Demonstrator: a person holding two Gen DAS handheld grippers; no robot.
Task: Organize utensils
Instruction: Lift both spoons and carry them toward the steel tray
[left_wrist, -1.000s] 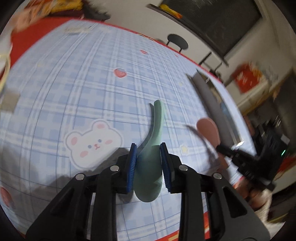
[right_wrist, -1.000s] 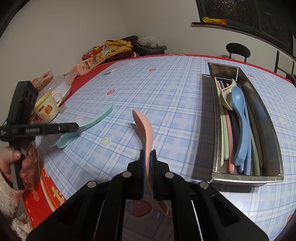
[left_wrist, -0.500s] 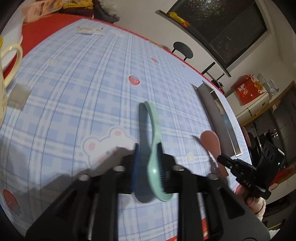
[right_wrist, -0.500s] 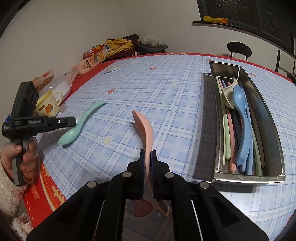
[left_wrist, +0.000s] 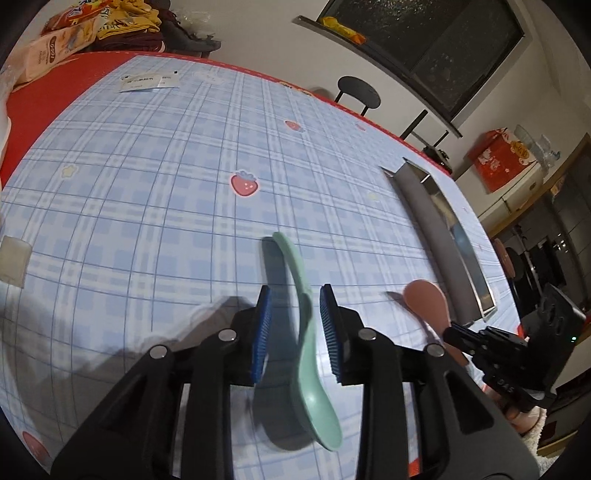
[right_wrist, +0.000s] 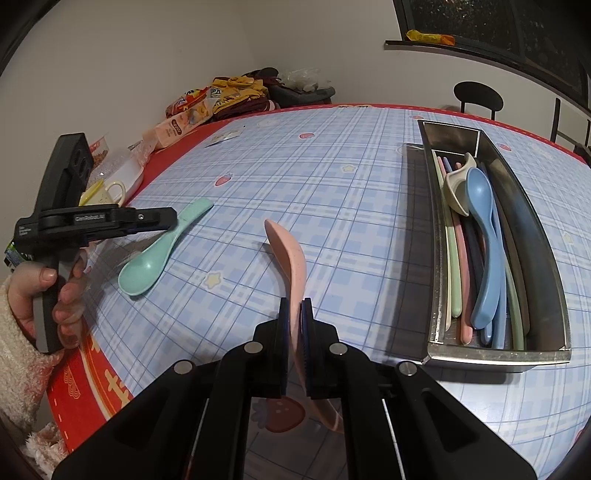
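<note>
The left gripper (left_wrist: 295, 332) has spread its fingers and let go of the mint-green spoon (left_wrist: 308, 354), which now lies loose on the desk (left_wrist: 147, 206) between them.

- My left wrist camera sits just behind my left gripper (left_wrist: 295, 332), low and close over the tablecloth (left_wrist: 147, 192), facing across it toward the window (left_wrist: 424, 48).
- My right wrist camera sits just behind my right gripper (right_wrist: 295, 332), a little higher, facing the far wall and the chair (right_wrist: 478, 96).
- Both views share the green spoon (left_wrist: 314, 354), the pink spoon (right_wrist: 290, 266) and the metal tray (right_wrist: 524, 354).
- Each camera catches the other gripper off to its side.
</note>
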